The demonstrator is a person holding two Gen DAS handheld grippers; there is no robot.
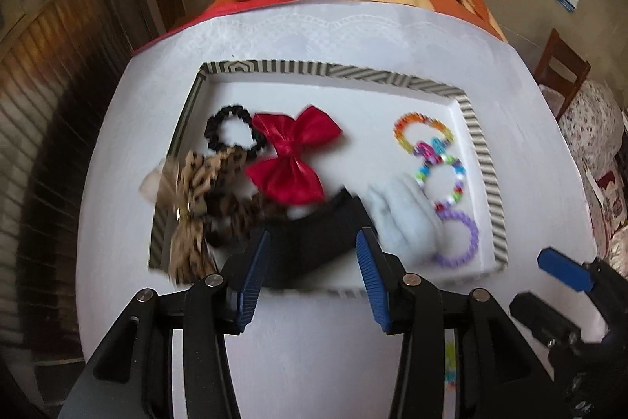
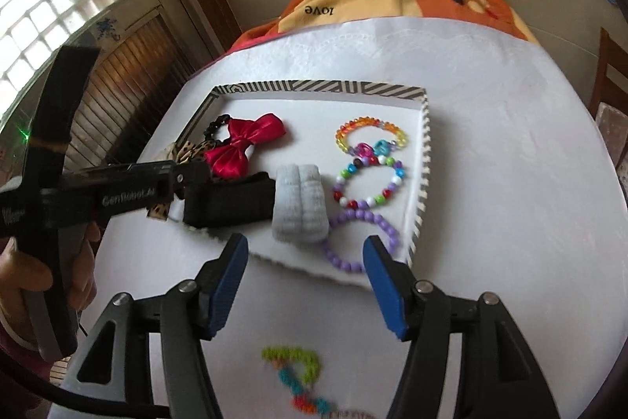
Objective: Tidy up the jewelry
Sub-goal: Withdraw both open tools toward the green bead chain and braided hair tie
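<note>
While both blue-padded hand-held grippers hung above the white table point(image 2: 490, 152), the left gripper point(image 1: 314, 273) stood spread with nothing between its pads, and the right gripper point(image 2: 310, 285) likewise gaped empty. In the shallow white tray with a black-and-white striped rim point(image 1: 482, 160), a shiny red satin bow point(image 1: 294, 152) lay at nine o'clock; a rainbow beaded bracelet point(image 2: 371, 134), a multicoloured beaded bracelet point(image 2: 369, 185) and a lilac beaded bracelet point(image 2: 361, 242) lined three o'clock. A black band point(image 2: 231, 203) and pale grey rolled cloth point(image 2: 300, 207) sat at six o'clock.
</note>
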